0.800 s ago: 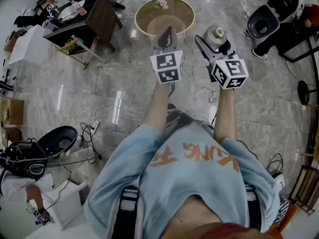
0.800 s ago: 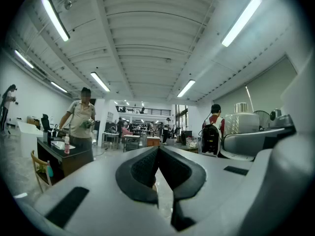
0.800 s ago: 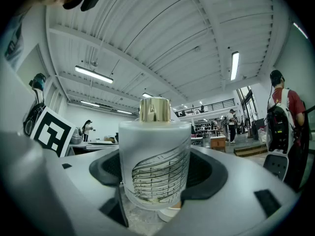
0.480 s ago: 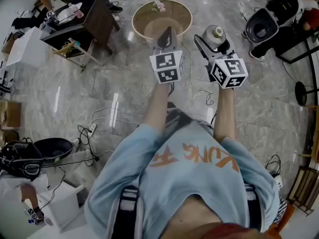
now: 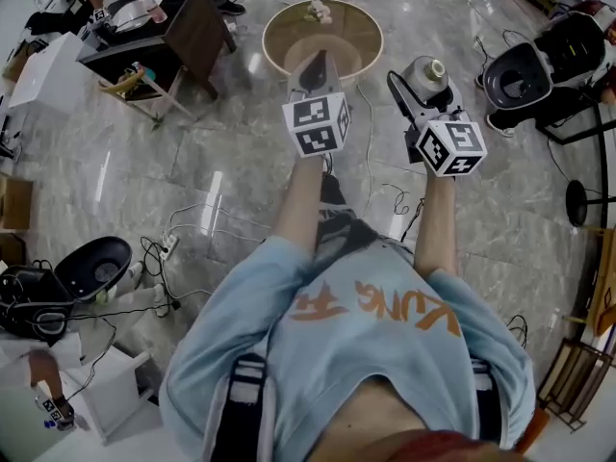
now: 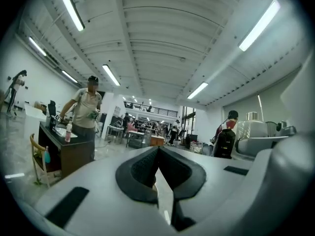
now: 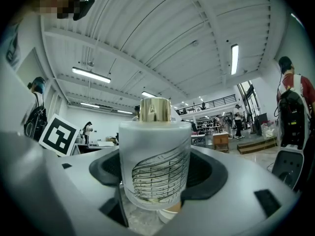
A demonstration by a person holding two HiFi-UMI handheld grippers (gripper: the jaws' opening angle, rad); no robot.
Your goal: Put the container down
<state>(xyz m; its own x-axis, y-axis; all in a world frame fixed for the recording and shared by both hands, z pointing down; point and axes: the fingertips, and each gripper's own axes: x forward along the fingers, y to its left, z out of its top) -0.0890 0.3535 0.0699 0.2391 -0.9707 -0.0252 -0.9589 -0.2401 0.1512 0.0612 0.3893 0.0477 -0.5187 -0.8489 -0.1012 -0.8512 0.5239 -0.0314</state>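
Note:
The container (image 7: 155, 156) is a frosted white jar with a gold cap and a fine line drawing on its side. My right gripper (image 7: 157, 181) is shut on it, and its dark pads (image 7: 209, 173) press on both sides. In the head view the container (image 5: 428, 73) hangs upright in the right gripper (image 5: 423, 83), in the air just right of a round wooden table (image 5: 361, 27). My left gripper (image 5: 318, 64) is over the table's near edge. In the left gripper view it (image 6: 158, 154) is shut, with nothing between its pads.
A small pale object (image 5: 315, 10) lies at the far side of the round table. A dark desk (image 5: 188, 29) with clutter stands at the upper left. Black seats (image 5: 520, 77) are at the right. Cables (image 5: 188, 243) trail over the marble floor. People (image 6: 84, 116) stand further off.
The head view has shifted a little, and the right gripper with the container sits slightly further right and lower in it. Both grips look unchanged.

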